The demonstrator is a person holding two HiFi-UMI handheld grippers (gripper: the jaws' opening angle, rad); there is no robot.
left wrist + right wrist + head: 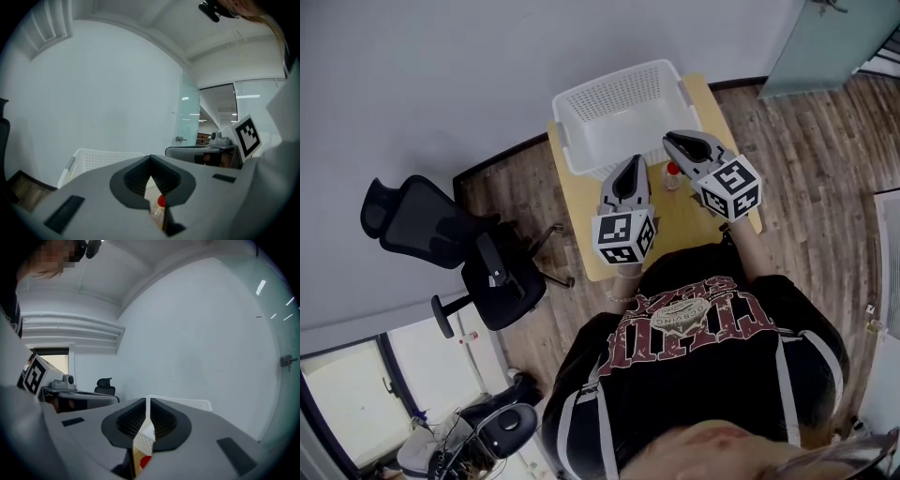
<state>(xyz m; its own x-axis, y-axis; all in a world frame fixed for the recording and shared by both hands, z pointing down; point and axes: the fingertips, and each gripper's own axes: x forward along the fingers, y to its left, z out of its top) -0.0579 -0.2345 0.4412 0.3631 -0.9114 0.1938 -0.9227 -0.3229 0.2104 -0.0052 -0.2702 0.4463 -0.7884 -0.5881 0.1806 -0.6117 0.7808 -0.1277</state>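
A black office chair (478, 258) stands on the wood floor well to the left of the white mesh laundry basket (614, 98). The basket sits at the far end of a small yellow table (680, 223), and the person stands at the near end.

The left gripper (633, 161) hovers just in front of the basket's near wall. Its jaws are clenched tip to tip on nothing. The right gripper (670, 139) hangs beside it, tips at the basket's near right corner. Only a hairline slit shows between its jaws and nothing is caught in it.

A small red-capped bottle (673, 173) stands upright on the table just in front of the basket, between the two grippers. Neither gripper grasps it. Each gripper view shows its red cap low, through the gap behind the closed tips.
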